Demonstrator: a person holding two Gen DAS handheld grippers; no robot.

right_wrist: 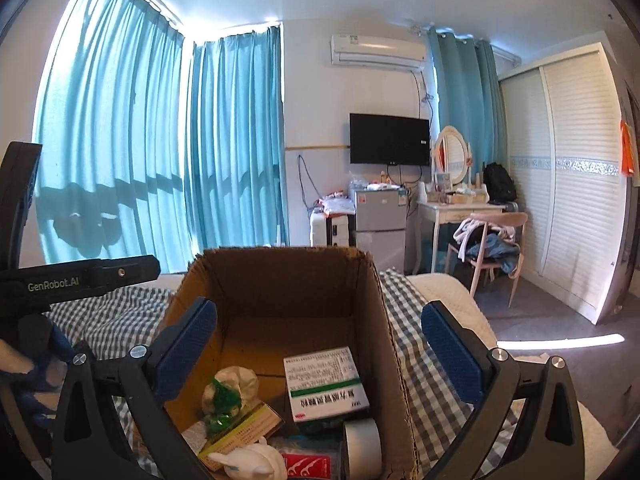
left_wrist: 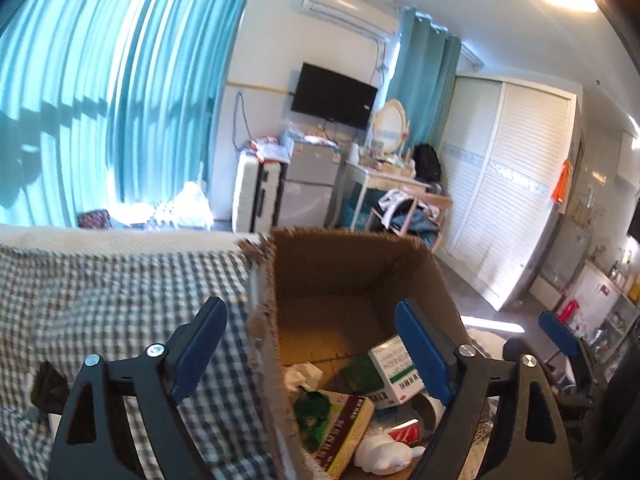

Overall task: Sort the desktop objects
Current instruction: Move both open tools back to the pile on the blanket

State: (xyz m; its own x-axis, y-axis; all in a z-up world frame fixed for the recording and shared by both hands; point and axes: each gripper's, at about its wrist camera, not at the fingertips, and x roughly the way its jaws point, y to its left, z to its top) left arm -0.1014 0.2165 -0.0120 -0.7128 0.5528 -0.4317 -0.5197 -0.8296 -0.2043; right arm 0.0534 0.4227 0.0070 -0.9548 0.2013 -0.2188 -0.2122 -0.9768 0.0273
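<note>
An open cardboard box [left_wrist: 340, 272] [right_wrist: 288, 284] stands on a checked cloth [left_wrist: 120, 300]. Inside lie a white-and-green medicine box [left_wrist: 394, 368] [right_wrist: 324, 376], a brown-and-yellow carton [left_wrist: 344, 428] [right_wrist: 240, 428], a crumpled green wrapper [right_wrist: 222, 400], a white figurine [right_wrist: 252, 462], a red packet [right_wrist: 306, 464] and a tape roll [right_wrist: 362, 444]. My left gripper [left_wrist: 308, 312] is open above the box's left wall, with nothing between its fingers. My right gripper [right_wrist: 320, 312] hangs open over the box's near side, also holding nothing.
The cloth covers a bed whose edge drops to the floor at the right [right_wrist: 460, 304]. The left gripper's black body [right_wrist: 80, 276] sits close at the right view's left side. Across the room stand a chair [right_wrist: 492, 248], a dressing table [right_wrist: 456, 208] and a small fridge [right_wrist: 380, 216].
</note>
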